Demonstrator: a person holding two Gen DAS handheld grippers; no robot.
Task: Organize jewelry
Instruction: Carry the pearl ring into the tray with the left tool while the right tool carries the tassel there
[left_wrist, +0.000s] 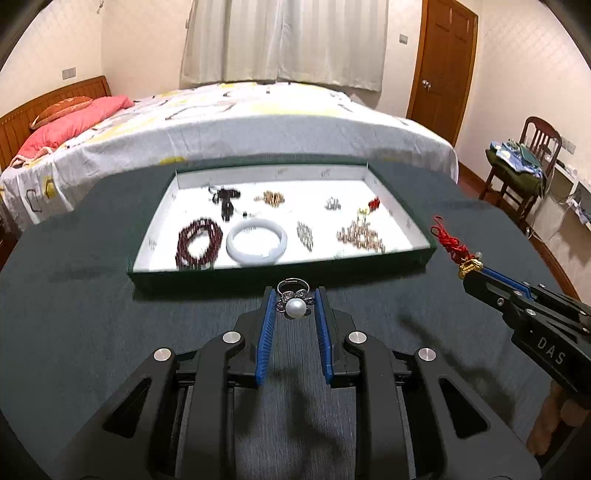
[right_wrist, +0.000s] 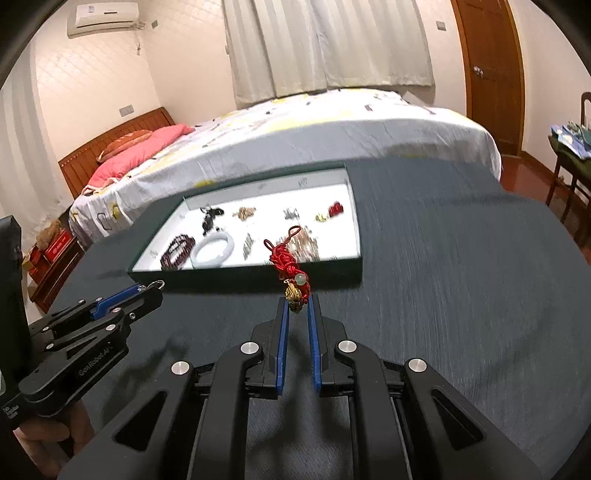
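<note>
Left tool (left_wrist: 294, 301) is pinching a pearl ring (left_wrist: 294, 305) between nearly closed pads, band pointing forward. Right tool (right_wrist: 296, 301) is clamping fully on the gold charm of a red knotted tassel (right_wrist: 284, 258), cord standing clear above the jaws. Both are hovering over the desk (left_wrist: 92, 295) just short of the tray's (left_wrist: 280, 271) near wall, likely for dropping in among the bracelets.

A bed (left_wrist: 258, 122) with a white patterned cover stands behind the dark table (left_wrist: 92, 314) — pink pillows (left_wrist: 70, 127) at its wooden headboard (right_wrist: 110, 147). Curtains (left_wrist: 284, 40), a brown door (left_wrist: 443, 70) and a wooden chair (left_wrist: 532, 158) — piled with cloth — line the walls.
</note>
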